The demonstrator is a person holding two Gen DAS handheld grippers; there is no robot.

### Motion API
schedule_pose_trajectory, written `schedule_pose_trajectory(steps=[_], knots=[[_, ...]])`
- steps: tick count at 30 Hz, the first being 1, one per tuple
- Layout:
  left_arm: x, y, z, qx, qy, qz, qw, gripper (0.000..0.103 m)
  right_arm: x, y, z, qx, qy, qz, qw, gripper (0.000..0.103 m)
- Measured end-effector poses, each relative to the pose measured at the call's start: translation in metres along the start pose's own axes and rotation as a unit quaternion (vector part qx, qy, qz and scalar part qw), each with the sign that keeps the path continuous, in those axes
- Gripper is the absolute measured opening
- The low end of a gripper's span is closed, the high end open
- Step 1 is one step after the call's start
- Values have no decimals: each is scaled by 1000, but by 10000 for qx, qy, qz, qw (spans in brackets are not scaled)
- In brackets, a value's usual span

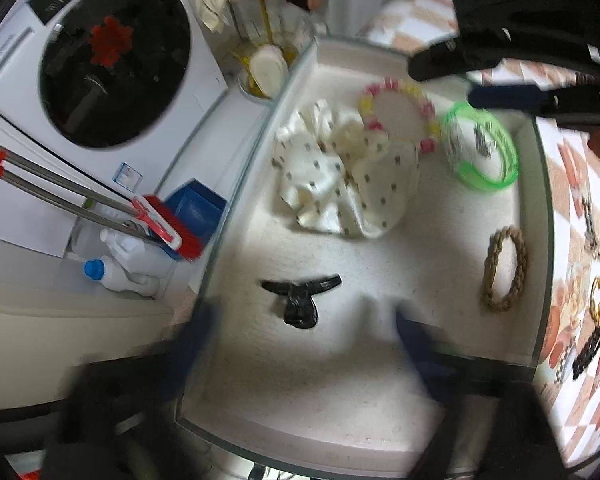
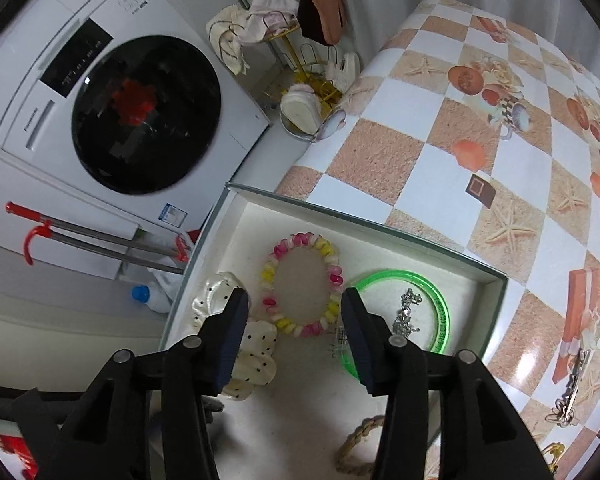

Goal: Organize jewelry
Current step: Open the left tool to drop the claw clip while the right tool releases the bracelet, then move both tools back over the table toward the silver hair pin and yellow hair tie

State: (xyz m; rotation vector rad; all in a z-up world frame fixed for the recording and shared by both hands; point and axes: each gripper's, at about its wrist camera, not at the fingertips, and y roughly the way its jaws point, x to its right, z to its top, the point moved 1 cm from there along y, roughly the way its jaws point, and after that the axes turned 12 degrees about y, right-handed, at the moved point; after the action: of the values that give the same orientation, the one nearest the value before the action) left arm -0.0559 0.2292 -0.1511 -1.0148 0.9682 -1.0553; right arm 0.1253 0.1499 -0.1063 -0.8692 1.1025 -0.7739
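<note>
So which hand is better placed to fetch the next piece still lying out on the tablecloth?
Probably the right: the chain lies on its side of the box, and its fingers are open and empty.

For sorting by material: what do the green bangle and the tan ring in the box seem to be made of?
Green bangle: probably translucent plastic, glossy; light passes through its rim. Tan ring: looks like braided rope or straw, matte; twisted strands show.

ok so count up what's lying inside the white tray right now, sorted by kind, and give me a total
In the white tray:
Bracelets and bangles: 3, a pink and yellow bead bracelet, a green bangle, a braided rope bracelet
Silver chains: 1
Spotted cream scrunchies: 1
Black hair clips: 1
Total: 6
</note>
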Motion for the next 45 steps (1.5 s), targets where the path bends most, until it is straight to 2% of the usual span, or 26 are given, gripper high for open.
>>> schedule_pose_trajectory(steps=[8,12,16,17,26,34,45], knots=[[8,-6,5,-6,174,6,9998,101,28,-27,-13,104,389,54,9992,56],[18,-11,8,25,350,-8,9994,102,56,-44,-21,179,682,-22,9975,71],[32,-17,15,99,562,-44,9984,103,91,-64,-32,300,999,-153,9944,76],[36,-18,17,120,622,-64,9980,103,100,-70,-35,332,1084,-189,9934,83],[77,-32,47,222,1045,-348,9937,103,186,-116,-68,572,1895,-740,9774,84],[126,-42,72,382,1395,-649,9874,103,247,-138,-116,499,2445,-1201,9609,84],[195,-35,103,237,1628,-1267,9782,103,277,-143,-157,401,2885,-1288,9479,84]])
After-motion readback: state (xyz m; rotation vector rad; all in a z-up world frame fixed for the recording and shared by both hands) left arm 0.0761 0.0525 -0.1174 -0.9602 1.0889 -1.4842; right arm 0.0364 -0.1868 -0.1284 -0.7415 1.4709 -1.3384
